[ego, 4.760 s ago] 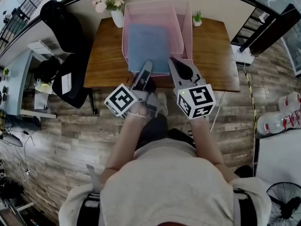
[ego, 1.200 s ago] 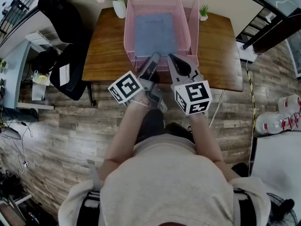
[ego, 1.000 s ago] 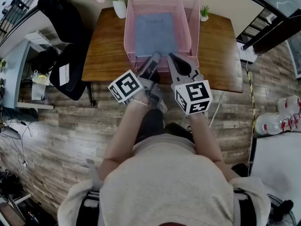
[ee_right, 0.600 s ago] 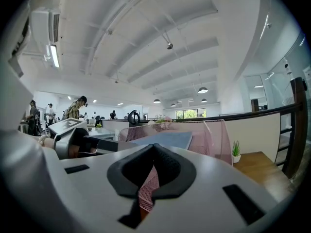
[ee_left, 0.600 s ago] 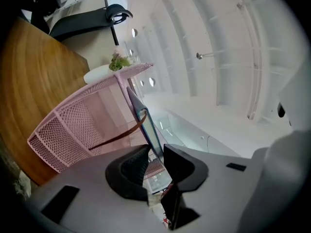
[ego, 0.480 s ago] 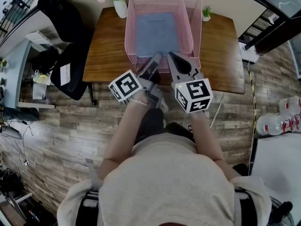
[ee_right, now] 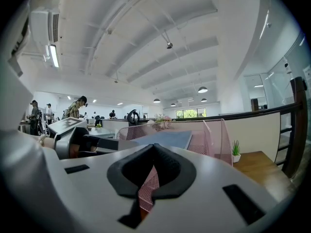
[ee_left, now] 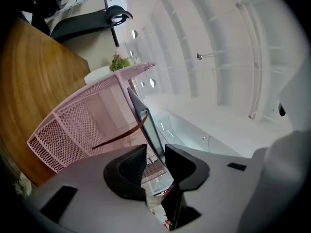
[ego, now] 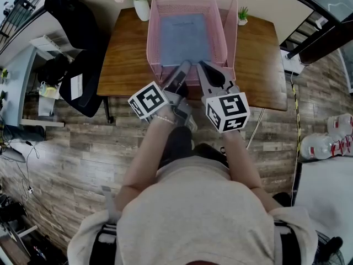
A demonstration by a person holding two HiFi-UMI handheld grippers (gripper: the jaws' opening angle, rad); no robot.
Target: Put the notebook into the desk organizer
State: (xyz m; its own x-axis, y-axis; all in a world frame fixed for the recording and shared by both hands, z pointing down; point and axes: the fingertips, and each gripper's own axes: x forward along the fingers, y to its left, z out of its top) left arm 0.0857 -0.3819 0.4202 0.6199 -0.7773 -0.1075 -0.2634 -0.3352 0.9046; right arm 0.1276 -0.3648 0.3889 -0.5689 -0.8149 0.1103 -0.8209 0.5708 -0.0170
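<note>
A blue notebook (ego: 185, 37) lies flat inside the pink mesh desk organizer (ego: 150, 43) on the wooden table. My left gripper (ego: 184, 66) is at the organizer's near wall. In the left gripper view its jaws (ee_left: 155, 152) have just been opening; the notebook's edge (ee_left: 147, 123) runs between them, close to the right pad, and neither pad presses on it. My right gripper (ego: 202, 65) sits just to the right, also at the near wall. In the right gripper view its tips (ee_right: 154, 147) meet, with the notebook (ee_right: 165, 139) and the organizer's mesh (ee_right: 214, 135) beyond.
A vase of flowers (ego: 138, 5) stands at the table's far left, a small potted plant (ego: 241, 15) at its far right. A dark chair with a jacket (ego: 71, 32) is left of the table (ego: 124, 57). People stand in the background of the right gripper view.
Since the earliest frame the notebook has gone deeper into the organizer, away from its near wall. Over the last second both grippers have stayed almost where they were.
</note>
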